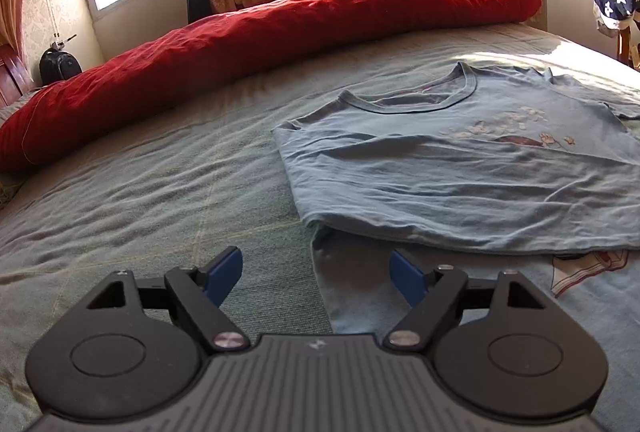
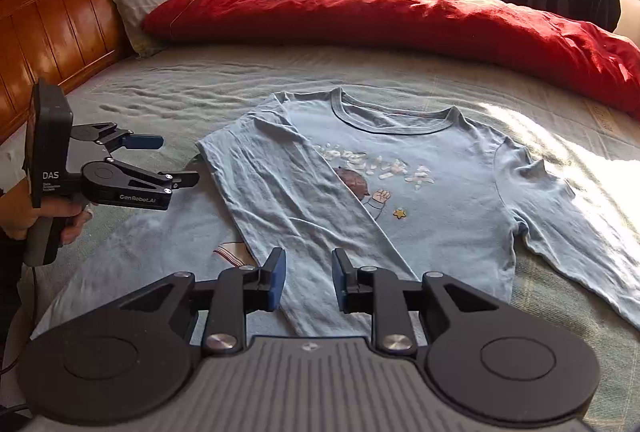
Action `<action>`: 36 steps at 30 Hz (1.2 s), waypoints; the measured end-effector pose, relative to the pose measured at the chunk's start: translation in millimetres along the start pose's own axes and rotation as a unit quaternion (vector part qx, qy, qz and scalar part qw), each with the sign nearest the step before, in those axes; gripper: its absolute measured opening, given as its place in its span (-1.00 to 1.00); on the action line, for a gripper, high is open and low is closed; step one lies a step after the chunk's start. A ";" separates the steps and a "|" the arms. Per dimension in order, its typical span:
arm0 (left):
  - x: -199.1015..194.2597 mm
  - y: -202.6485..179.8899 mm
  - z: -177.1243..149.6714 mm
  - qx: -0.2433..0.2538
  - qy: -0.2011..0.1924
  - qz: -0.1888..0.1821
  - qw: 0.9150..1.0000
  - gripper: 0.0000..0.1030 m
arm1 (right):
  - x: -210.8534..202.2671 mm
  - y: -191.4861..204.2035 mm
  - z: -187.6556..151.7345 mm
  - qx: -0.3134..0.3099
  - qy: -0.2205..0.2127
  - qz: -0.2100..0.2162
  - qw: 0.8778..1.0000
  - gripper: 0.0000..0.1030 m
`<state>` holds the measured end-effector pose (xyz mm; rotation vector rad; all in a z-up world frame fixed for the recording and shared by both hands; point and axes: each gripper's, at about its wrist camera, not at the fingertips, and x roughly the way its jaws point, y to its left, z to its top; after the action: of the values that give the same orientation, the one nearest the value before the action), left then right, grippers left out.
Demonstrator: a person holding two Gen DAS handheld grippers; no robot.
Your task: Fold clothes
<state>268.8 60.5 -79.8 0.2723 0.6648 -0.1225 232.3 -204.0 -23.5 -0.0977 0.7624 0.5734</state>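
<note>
- Light blue long-sleeved shirt (image 2: 420, 192) lies front up on the bed (image 2: 168, 88), collar toward the red duvet (image 2: 400, 16).
- One sleeve is folded diagonally across the shirt's chest; the other sleeve (image 2: 568, 232) lies stretched out on the sheet in the sunlit patch.
- Left gripper (image 2: 176, 160), held in a hand (image 2: 36, 216), hovers beside the shirt's folded edge; jaws spread wide, nothing between them.
- Right gripper (image 2: 309, 282) sits above the end of the folded sleeve; jaws partly parted, pads not pressing the cloth, which lies below the gap.
- Left wrist view: shirt (image 1: 460, 176) ahead and to the right of the left gripper (image 1: 316, 274).
</note>
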 end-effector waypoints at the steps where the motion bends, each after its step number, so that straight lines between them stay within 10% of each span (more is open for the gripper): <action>1: 5.7 1.1 1.4 0.001 -0.002 -0.003 1.000 0.57 | 1.9 2.5 1.7 -0.001 -0.002 0.002 1.000 -0.41; 15: 33.1 30.4 -2.5 0.019 -0.022 0.119 0.993 0.60 | 20.5 4.9 1.1 0.008 0.007 0.007 1.000 -0.25; 21: 10.1 63.9 0.0 -0.053 -0.024 0.096 0.994 0.58 | 18.9 -1.6 -4.5 0.022 0.005 0.008 1.000 -0.19; 28: 7.8 26.2 13.8 0.057 -0.036 0.051 0.996 0.59 | 15.8 -2.2 -6.7 0.028 0.004 0.007 1.000 -0.13; 32: 4.4 32.1 26.9 0.004 -0.065 0.027 0.997 0.59 | 15.8 -2.8 -7.8 0.031 0.005 0.008 0.999 -0.12; 36: 18.6 30.3 38.8 -0.029 -0.062 -0.014 0.998 -0.02 | 15.8 -3.3 -8.9 0.035 0.007 0.009 0.999 -0.12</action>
<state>312.2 77.9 -55.8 0.1982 0.5484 -0.1449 237.7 -202.2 -41.1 -0.0312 0.7963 0.5632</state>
